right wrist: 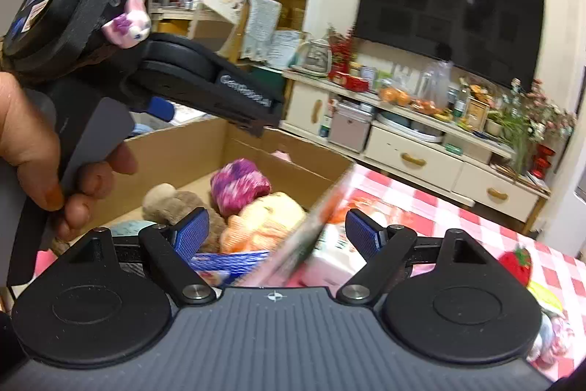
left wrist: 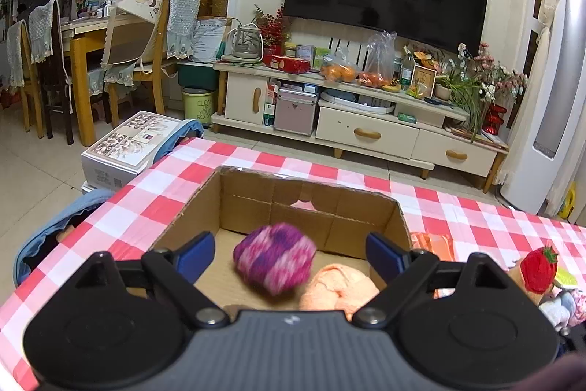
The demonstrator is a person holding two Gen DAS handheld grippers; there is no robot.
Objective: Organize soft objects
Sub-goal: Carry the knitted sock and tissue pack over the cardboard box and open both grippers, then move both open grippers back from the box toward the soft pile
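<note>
The left gripper (left wrist: pixel 289 253) stands wide open over the box (left wrist: pixel 205 204), gripping nothing; the blurred yarn ball (left wrist: pixel 274 259) sits between its blue pads without touching them, inside the box beside the peach toy (left wrist: pixel 337 288). The right gripper (right wrist: pixel 276 233) is also spread open and empty, near the box's right wall. A strawberry toy (left wrist: pixel 538 268) lies right of the box on the checked cloth (left wrist: pixel 476 218).

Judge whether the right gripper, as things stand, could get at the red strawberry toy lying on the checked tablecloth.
Probably yes. The strawberry toy lies in the open on the tablecloth, outside the cardboard box, just off to the side of the right gripper, whose jaws stand open and empty. Nothing blocks it.
</note>
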